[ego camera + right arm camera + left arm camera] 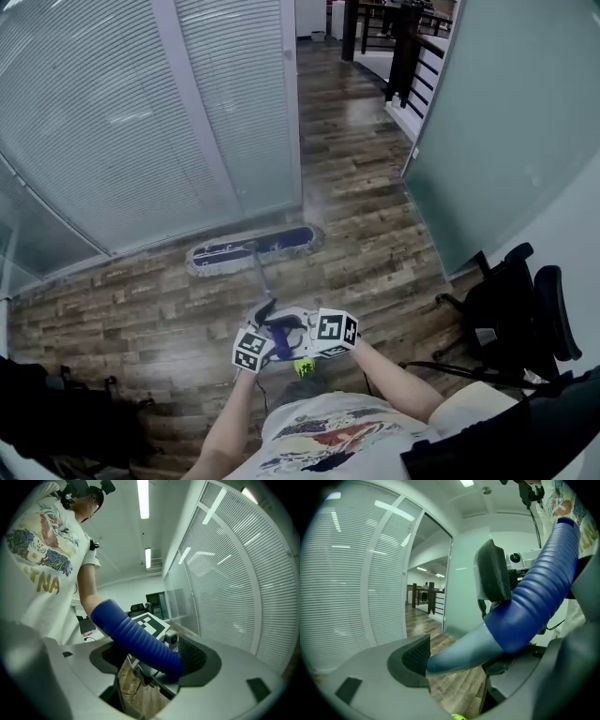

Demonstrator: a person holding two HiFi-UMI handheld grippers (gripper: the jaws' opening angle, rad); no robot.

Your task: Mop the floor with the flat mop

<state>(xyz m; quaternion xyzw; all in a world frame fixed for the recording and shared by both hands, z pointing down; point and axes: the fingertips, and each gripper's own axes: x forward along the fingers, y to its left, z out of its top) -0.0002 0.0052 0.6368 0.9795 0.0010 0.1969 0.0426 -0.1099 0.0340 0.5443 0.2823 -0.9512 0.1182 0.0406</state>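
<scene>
The flat mop head [253, 248], blue with a pale fringe, lies flat on the wooden floor just in front of the glass wall with blinds. Its grey pole [261, 281] slants back toward me and ends in a ribbed blue grip [279, 342]. Both grippers hold that end close together. My left gripper [255, 343] is shut on the mop handle [487, 641] where the grey pole meets the blue grip. My right gripper [328, 332] is shut on the blue grip [140, 641] itself, which crosses between its jaws.
A glass wall with blinds [122, 122] runs along the left. A frosted glass partition [506, 112] stands on the right. A black office chair [520, 309] is at my right side. Dark gear [66, 412] lies at the lower left. The wooden corridor [347, 122] leads away to a railing.
</scene>
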